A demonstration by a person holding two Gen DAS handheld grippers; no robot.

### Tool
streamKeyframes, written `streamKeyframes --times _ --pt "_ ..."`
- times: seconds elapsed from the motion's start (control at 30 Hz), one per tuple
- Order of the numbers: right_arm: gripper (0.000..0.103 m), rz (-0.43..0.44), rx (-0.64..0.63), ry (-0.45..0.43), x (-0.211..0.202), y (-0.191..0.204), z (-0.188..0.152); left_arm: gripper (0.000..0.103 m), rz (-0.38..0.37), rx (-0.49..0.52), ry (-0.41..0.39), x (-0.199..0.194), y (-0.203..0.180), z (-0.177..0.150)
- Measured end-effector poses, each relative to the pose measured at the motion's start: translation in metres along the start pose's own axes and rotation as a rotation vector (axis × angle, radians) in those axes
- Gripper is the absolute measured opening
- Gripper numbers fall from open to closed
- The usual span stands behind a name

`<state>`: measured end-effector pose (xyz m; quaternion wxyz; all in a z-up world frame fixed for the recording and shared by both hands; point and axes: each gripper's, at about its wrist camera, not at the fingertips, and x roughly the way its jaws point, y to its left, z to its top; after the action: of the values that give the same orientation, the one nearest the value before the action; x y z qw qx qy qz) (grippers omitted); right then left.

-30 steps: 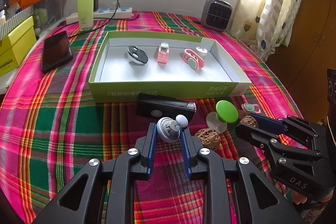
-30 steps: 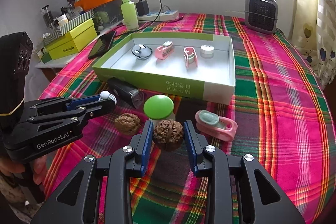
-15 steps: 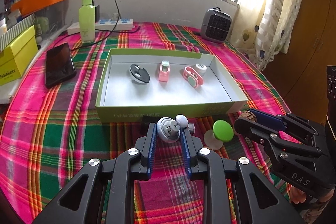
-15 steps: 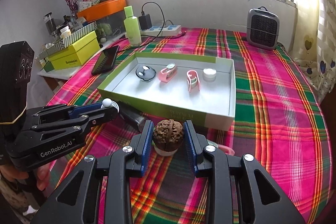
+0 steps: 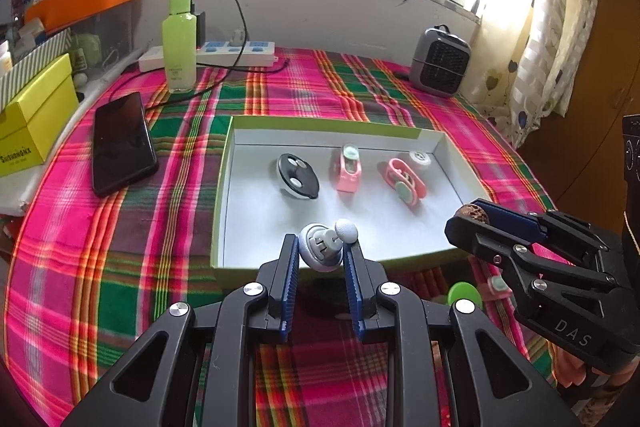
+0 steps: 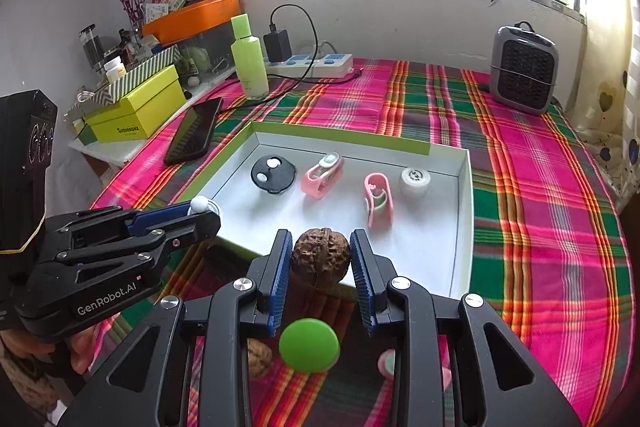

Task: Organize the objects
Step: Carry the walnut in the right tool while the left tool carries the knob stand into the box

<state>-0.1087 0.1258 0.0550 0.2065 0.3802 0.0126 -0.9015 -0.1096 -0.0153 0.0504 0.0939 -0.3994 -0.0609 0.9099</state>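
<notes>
My left gripper (image 5: 319, 251) is shut on a small grey gadget with a white ball knob (image 5: 325, 246) and holds it above the near edge of the green-rimmed white tray (image 5: 320, 124). My right gripper (image 6: 320, 255) is shut on a brown walnut (image 6: 320, 255) above the tray's (image 6: 340, 137) near wall; it shows at the right in the left wrist view (image 5: 473, 214). In the tray lie a black round gadget (image 5: 298, 177), a pink clip (image 5: 347, 169), a second pink clip (image 5: 406, 183) and a white round piece (image 5: 419, 159).
Below the right gripper on the plaid cloth lie a green-topped mushroom piece (image 6: 309, 345), another walnut (image 6: 258, 359) and a pink clip (image 6: 386, 363). A black phone (image 5: 120, 143), a green bottle (image 5: 179, 39), a power strip (image 5: 236, 51), a yellow box (image 5: 32, 119) and a small heater (image 5: 442, 63) stand around.
Both grippers have risen and moved forward toward the tray, each with its object held. The items left on the cloth have dropped low or out of view.
</notes>
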Motion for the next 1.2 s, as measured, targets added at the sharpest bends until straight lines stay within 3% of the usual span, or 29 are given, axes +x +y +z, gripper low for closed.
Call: streamKeyframes --times 0.53,1.2 --pt "0.031 0.027 -0.043 0.110 0.056 -0.003 0.017 0.021 0.033 -0.017 0.062 0.039 0.018 0.016" --pt "0.031 0.030 -0.054 0.159 0.072 -0.003 0.015 0.021 0.047 0.004 0.085 0.051 0.014 0.019"
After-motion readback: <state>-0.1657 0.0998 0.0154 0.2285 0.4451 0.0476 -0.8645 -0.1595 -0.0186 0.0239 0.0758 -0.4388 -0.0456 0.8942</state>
